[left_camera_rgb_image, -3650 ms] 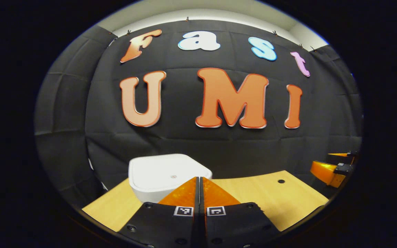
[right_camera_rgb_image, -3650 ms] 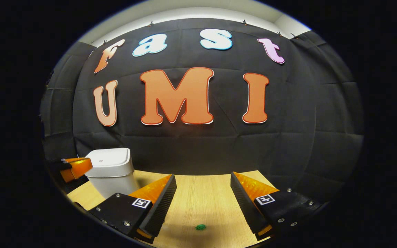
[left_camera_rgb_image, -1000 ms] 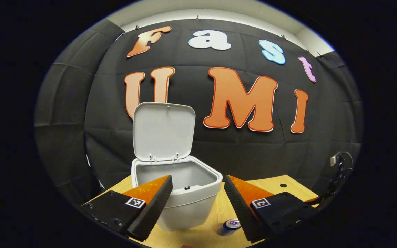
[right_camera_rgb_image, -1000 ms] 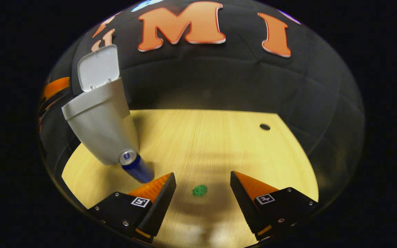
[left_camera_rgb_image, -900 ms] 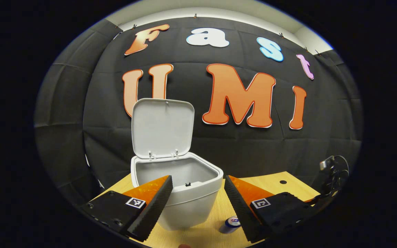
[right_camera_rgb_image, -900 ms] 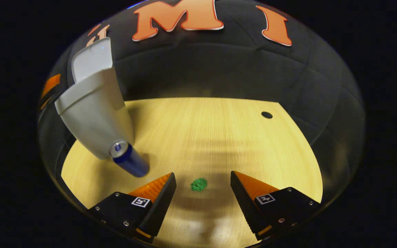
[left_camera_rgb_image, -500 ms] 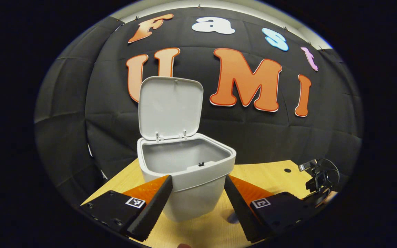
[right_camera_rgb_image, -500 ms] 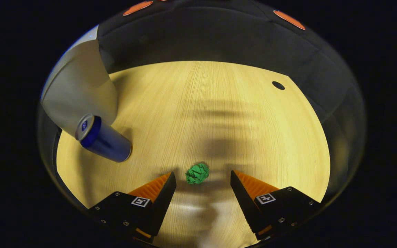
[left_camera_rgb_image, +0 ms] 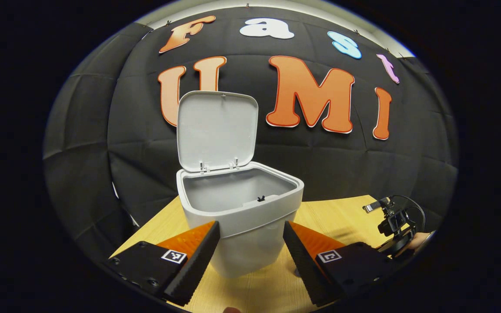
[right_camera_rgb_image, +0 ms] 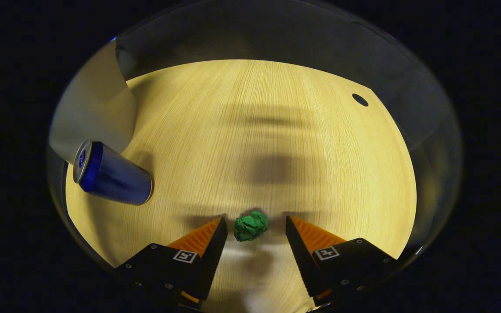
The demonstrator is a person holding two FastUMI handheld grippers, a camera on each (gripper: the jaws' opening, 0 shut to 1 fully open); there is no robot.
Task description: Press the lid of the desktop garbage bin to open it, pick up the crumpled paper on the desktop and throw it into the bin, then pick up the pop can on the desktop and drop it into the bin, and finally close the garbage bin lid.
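Note:
In the right gripper view a green crumpled paper ball (right_camera_rgb_image: 251, 226) lies on the wooden desktop (right_camera_rgb_image: 268, 130) between the tips of my open right gripper (right_camera_rgb_image: 254, 227), touching neither finger. A blue pop can (right_camera_rgb_image: 111, 174) stands to its left, beside the white bin's wall (right_camera_rgb_image: 91, 108). The left gripper view shows the white bin (left_camera_rgb_image: 239, 208) with its lid (left_camera_rgb_image: 216, 129) standing upright and its inside bare. My left gripper (left_camera_rgb_image: 250, 230) is open just in front of the bin, one finger on each side of its front wall. The right gripper's rear and a hand (left_camera_rgb_image: 400, 226) show at the far right.
A small dark hole (right_camera_rgb_image: 359, 99) sits in the desktop at the far right. The black cloth wall rises close behind the bin (left_camera_rgb_image: 320, 174). The desktop's left edge (left_camera_rgb_image: 146, 230) runs beside the bin.
The bin lid went from closed to upright and my left gripper opened. My right gripper tipped down and lowered until the paper ball came between its fingertips.

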